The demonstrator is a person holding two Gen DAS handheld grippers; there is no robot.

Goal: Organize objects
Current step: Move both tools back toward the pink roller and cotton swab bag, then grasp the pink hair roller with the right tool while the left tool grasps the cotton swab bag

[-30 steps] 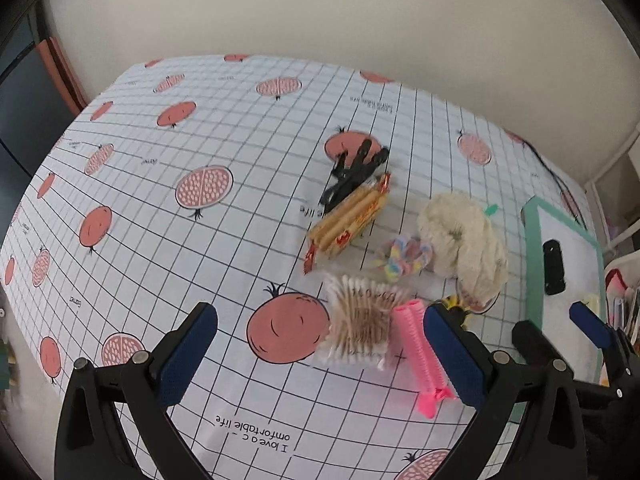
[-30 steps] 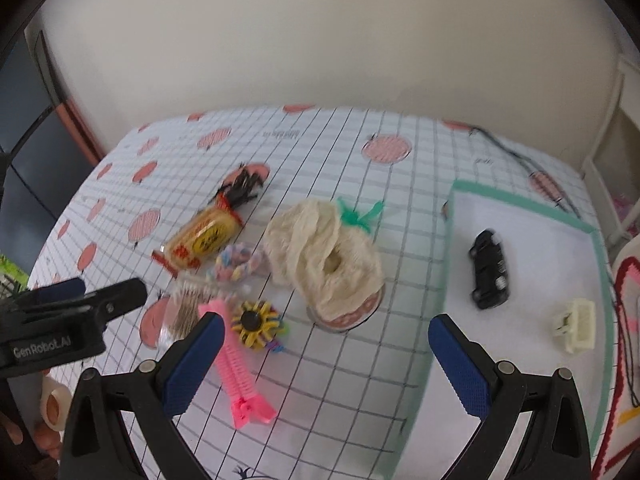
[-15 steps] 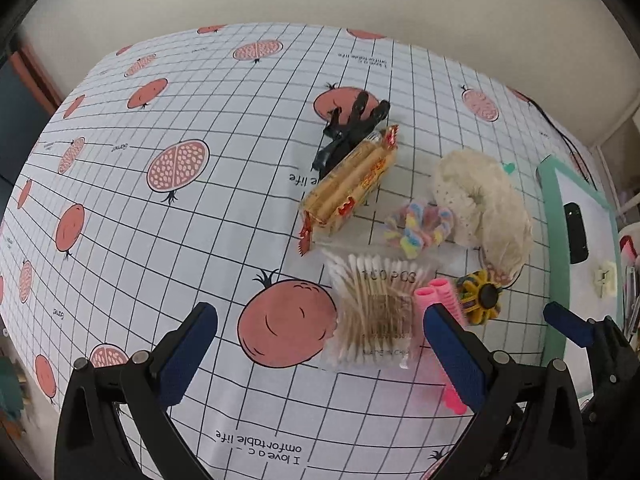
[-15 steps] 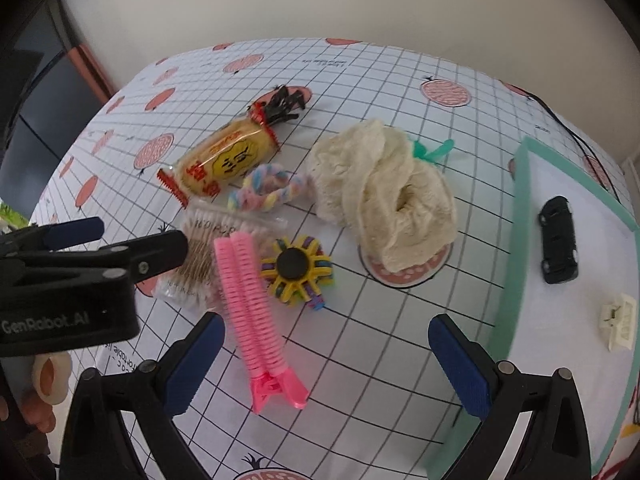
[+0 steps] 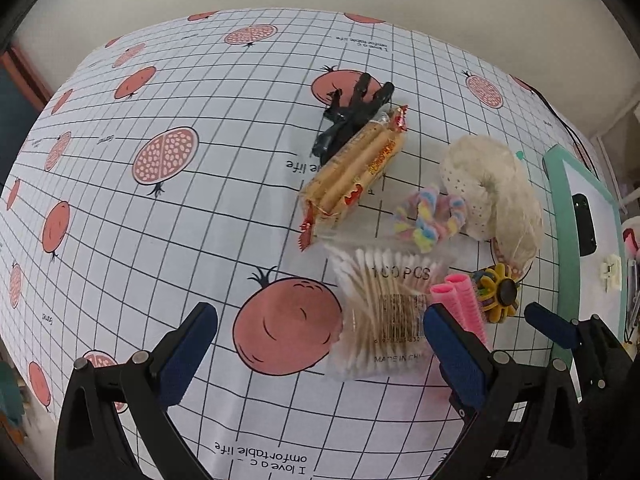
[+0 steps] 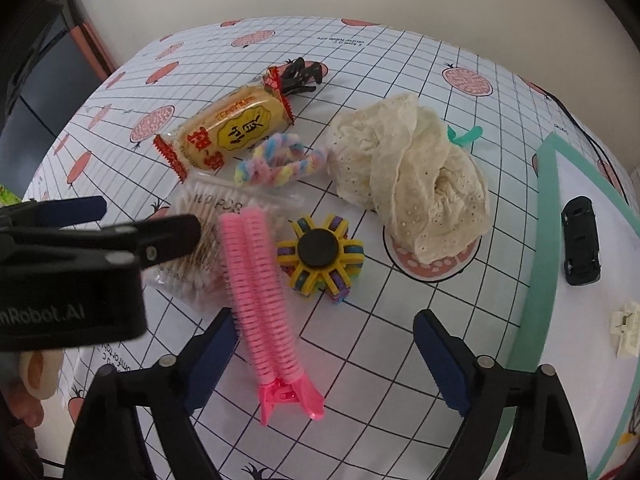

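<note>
Pink ridged hair clip lies on table, just ahead of my right tongs, wide open, empty. Cotton swab pack touches clip; my left tongs gape over it, holding nothing. Yellow spinner, cream lace cloth, cracker packet near. Toy car on green-edged mat.

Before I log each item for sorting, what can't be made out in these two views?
- Cotton swab pack: right wrist view, near end covered by the blurred left gripper.
- Black hair claw: left wrist view, partly under the snack packet.
- Small white item on the tray: too small to tell.
</note>
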